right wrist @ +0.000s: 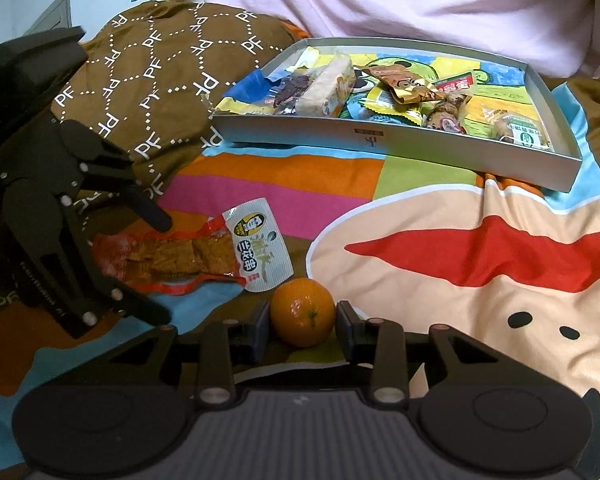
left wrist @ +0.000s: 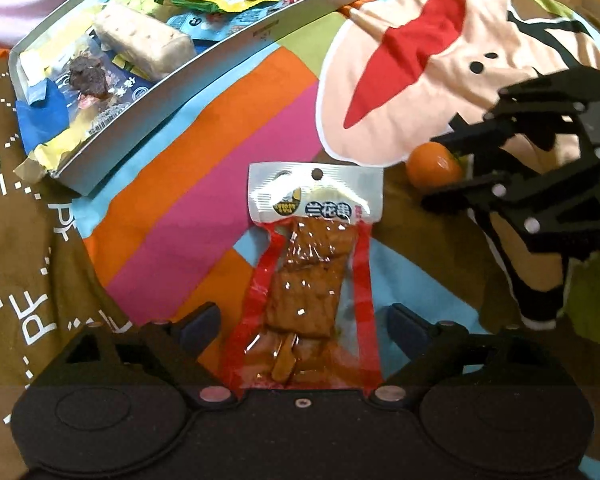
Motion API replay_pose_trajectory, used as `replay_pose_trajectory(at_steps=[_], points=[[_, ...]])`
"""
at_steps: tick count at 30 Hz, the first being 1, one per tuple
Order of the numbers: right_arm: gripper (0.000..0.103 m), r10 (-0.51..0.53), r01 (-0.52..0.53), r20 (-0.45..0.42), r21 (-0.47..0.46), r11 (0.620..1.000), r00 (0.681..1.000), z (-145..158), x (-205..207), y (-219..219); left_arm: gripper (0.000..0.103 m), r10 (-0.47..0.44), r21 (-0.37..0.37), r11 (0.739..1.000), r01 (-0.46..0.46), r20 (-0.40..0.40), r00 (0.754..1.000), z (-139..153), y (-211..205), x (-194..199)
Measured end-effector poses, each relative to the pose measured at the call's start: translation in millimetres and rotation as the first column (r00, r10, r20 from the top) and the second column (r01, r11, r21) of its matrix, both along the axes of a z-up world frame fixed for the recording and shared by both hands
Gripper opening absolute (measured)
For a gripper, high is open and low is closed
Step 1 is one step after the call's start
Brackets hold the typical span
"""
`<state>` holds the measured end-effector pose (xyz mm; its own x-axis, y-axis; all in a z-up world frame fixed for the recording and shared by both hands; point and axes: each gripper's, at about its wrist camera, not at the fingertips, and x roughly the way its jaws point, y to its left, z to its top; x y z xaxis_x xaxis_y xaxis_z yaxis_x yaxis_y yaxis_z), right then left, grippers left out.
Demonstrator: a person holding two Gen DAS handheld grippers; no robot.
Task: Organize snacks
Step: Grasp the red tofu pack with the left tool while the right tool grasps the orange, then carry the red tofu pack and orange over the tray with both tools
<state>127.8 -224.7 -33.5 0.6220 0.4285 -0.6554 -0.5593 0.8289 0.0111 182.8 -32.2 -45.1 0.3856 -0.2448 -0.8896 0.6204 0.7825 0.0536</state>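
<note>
Left-wrist view, left to right. Upper left: grey tray (left wrist: 204, 68) on the patterned bedspread (left wrist: 204, 208), filled with wrapped snacks, among them a pale cake bar (left wrist: 144, 42). Centre: red-edged tofu snack packet (left wrist: 312, 264), flat on the bedspread, lying between the fingers of the left tool (left wrist: 302, 324); jaws stood wide, pads clear of the packet on both sides. Right of centre: small orange (left wrist: 432, 164), with the right tool's black fingers on either side of it.

Right-wrist view, left to right. Left edge: left tool (right wrist: 162, 268), fingers spread above and below the tofu snack packet (right wrist: 204, 256), which lay at centre left. Upper left: brown pillow (right wrist: 152, 80) with white lettering. Bottom centre: orange (right wrist: 302, 312) clamped between the pads of the right tool (right wrist: 302, 320), jaws narrow, resting on the bedspread just beside the packet's white end. Upper centre to right: tray (right wrist: 380, 144) of snacks, well apart from the orange. Top: a person's pale pink garment (right wrist: 420, 4).
</note>
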Motion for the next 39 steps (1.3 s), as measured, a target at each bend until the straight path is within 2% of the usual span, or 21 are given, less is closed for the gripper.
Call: replay_pose_trajectory(at_steps=[2, 4, 8, 10, 15, 18, 22, 27, 34, 39], points=[[0.04, -0.002, 0.002, -0.001, 0.006, 1.0, 1.0, -0.3, 0.3, -0.7, 0.085, 0.015, -0.005, 1.0, -0.015, -0.008, 1.0, -0.6, -0.2, 2.3], [0.04, -0.009, 0.009, -0.002, 0.014, 1.0, 1.0, -0.6, -0.1, -2.1, 0.073, 0.037, -0.015, 0.999, -0.037, -0.015, 0.999, 0.4, 0.5, 3.8], [0.04, -0.041, 0.043, -0.03, 0.059, 0.997, 0.999, -1.3, 0.9, -8.0, 0.068, 0.074, -0.029, 0.997, -0.075, -0.028, 0.997, 0.4, 1.6, 0.8], [0.04, -0.052, 0.055, -0.041, 0.079, 0.995, 0.998, -1.8, 0.9, -11.5, 0.067, 0.12, -0.051, 0.991, -0.121, -0.036, 0.992, 1.2, 2.5, -2.0], [0.039, -0.064, 0.068, -0.044, 0.096, 0.993, 0.997, -2.6, -2.5, -16.9, 0.062, 0.264, -0.132, 0.953, -0.272, -0.07, 0.962, 4.9, 6.1, -12.8], [0.039, -0.078, 0.083, -0.047, 0.109, 0.991, 0.996, -3.1, -5.6, -19.4, 0.059, 0.333, -0.153, 0.929, -0.338, -0.058, 0.941, 7.1, 3.5, -21.5], [0.039, -0.09, 0.096, -0.049, 0.121, 0.988, 0.995, -2.8, -8.4, -21.9, 0.055, 0.328, -0.11, 0.939, -0.326, 0.008, 0.944, 9.9, -7.0, -29.6], [0.039, -0.098, 0.103, -0.051, 0.127, 0.986, 0.994, -2.5, -10.6, -22.8, 0.047, 0.347, -0.116, 0.931, -0.345, -0.003, 0.938, 13.3, -3.4, -26.4], [0.039, -0.105, 0.113, -0.065, 0.14, 0.984, 0.992, -3.4, -11.5, -25.5, 0.044, 0.363, -0.128, 0.924, -0.36, 0.005, 0.932, 13.7, -1.3, -28.9], [0.038, -0.105, 0.113, -0.062, 0.137, 0.984, 0.993, -4.7, -12.9, -25.4, 0.046, 0.375, -0.128, 0.92, -0.371, 0.005, 0.927, 12.7, -3.1, -29.4]])
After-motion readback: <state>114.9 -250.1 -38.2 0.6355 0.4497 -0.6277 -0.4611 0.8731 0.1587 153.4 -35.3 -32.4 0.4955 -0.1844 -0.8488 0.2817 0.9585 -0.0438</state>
